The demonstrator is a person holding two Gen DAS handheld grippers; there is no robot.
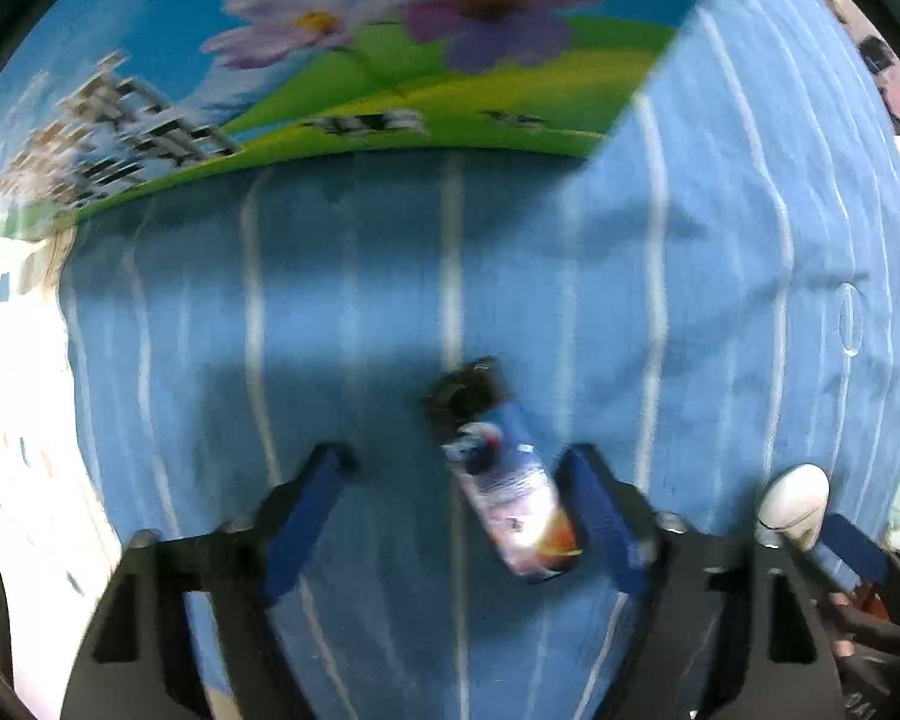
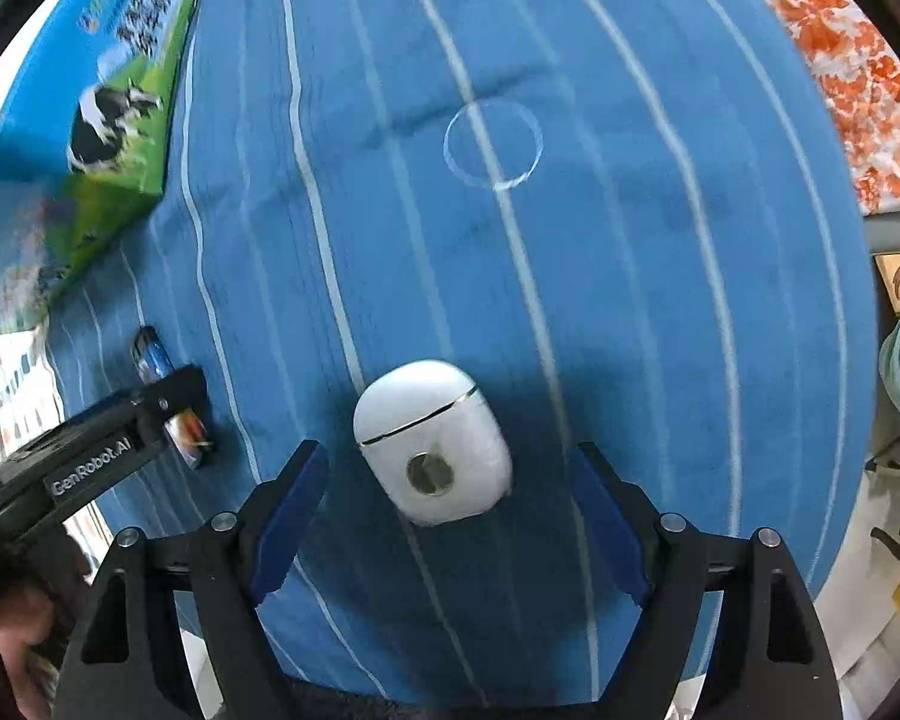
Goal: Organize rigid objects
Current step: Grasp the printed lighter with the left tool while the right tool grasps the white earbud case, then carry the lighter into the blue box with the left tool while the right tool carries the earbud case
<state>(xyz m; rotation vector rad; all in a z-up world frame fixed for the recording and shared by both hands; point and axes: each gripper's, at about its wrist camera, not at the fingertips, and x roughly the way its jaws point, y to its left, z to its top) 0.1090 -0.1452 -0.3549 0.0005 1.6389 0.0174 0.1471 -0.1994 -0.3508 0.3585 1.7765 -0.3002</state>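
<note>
a: jaws on both sides stand wide, holding nothing. the left gripper [image 1: 456, 462] has a small printed bottle [image 1: 510, 504] lying between its blue fingers [image 1: 306, 516], closer to the finger on the right of the left wrist view; blur hides whether it touches.

b: and the right gripper [image 2: 450, 474]?

a: a white earbud case [image 2: 432, 441] lies between its fingers, apart from both pads, lid seam tilted, round metal disc facing up.

b: what carries them?

a: a blue striped cloth [image 2: 570, 240] over the surface. the bottle lies near the cloth's left edge in the right wrist view, dark cap away from the left camera. the case lies well to its right, nearer the middle.

b: anything else?

a: a printed carton [image 2: 114, 96] with a cow and flowers at the far left corner, and a clear ring [image 2: 492, 144] lying flat on the cloth beyond the case.
</note>
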